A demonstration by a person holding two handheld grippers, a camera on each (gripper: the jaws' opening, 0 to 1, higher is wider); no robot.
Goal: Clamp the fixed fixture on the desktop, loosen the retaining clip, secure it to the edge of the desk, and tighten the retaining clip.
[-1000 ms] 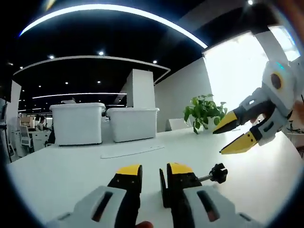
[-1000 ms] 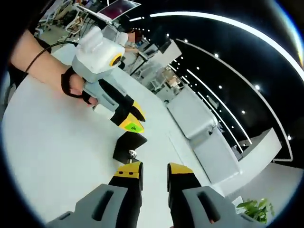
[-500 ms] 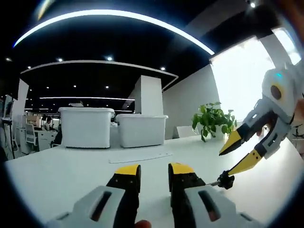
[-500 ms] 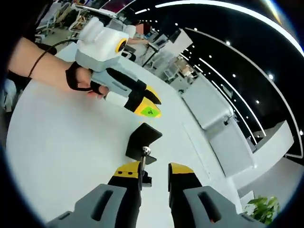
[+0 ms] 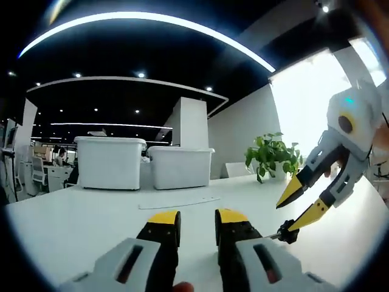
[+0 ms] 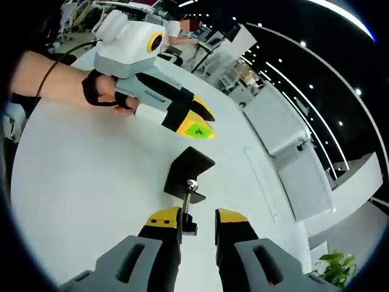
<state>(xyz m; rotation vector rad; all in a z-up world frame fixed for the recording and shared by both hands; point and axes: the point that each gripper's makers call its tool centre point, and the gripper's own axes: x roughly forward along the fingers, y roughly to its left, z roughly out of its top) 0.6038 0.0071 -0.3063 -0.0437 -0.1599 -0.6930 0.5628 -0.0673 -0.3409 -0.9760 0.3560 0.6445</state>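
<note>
In the left gripper view, the left gripper (image 5: 197, 220) rises from the bottom edge with its yellow-tipped jaws a narrow gap apart. Whether they grip anything cannot be told here: the fixture lies hidden behind the right-hand jaw, with only its thin screw rod and small black knob (image 5: 287, 232) poking out just to the right. Ahead of the jaws the white desk (image 5: 85, 219) stretches to two white storage bins (image 5: 143, 163) at its far side, and further right a potted plant (image 5: 273, 157) stands against a bright, washed-out wall. At the right edge the right gripper (image 5: 298, 205) reaches in, its jaws spread apart, the lower tip just beside the knob; contact is too fine to judge.

In the right gripper view, a person's hand (image 6: 103, 97) at upper left holds the left gripper (image 6: 197, 121), whose yellow tips sit close above the black clamp fixture (image 6: 188, 176); they appear near-closed, and whether they pinch it is hard to make out. The fixture sits on the desk just ahead of the right gripper (image 6: 197, 218). Its screw runs down towards the left-hand jaw, where the knob end is partly cut off. These jaws stand parted, holding nothing clearly.
</note>
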